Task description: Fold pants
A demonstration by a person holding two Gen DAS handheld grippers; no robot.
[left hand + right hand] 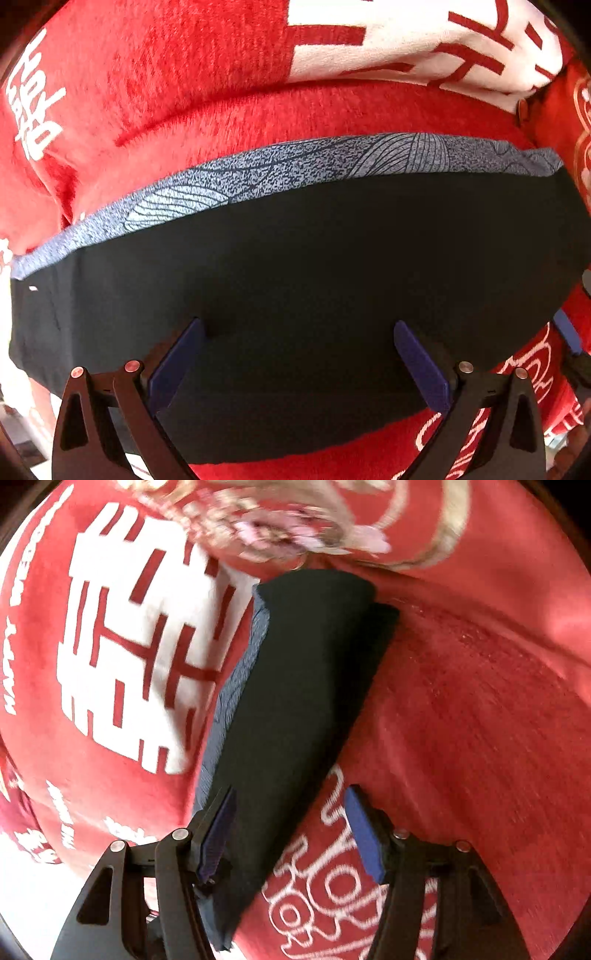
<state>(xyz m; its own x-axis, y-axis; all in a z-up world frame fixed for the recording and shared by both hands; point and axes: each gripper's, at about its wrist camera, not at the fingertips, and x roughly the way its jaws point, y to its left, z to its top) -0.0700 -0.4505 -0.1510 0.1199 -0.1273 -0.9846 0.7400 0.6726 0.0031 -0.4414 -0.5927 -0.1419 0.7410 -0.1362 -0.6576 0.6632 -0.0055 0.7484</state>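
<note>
We see folded pants (pixel 295 277) on red blanket (pixel 166 74) — left gripper (pixel 299 354) released, right gripper (pixel 291 834) released, no container.

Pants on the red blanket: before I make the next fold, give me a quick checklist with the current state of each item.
1. Pants lie flat on the red blanket: ok.
2. Patterned grey band shows evenly along one edge: ok.
3. Left gripper open, pads not pressing the cloth: ok.
4. Right gripper open, with the pants' end between its fingers: ok, not gripped.
5. Folded layers line up at the far end: not ok, a lower layer sticks out.
6. Right view sharp enough for the near corner: cannot tell, blurred.
</note>
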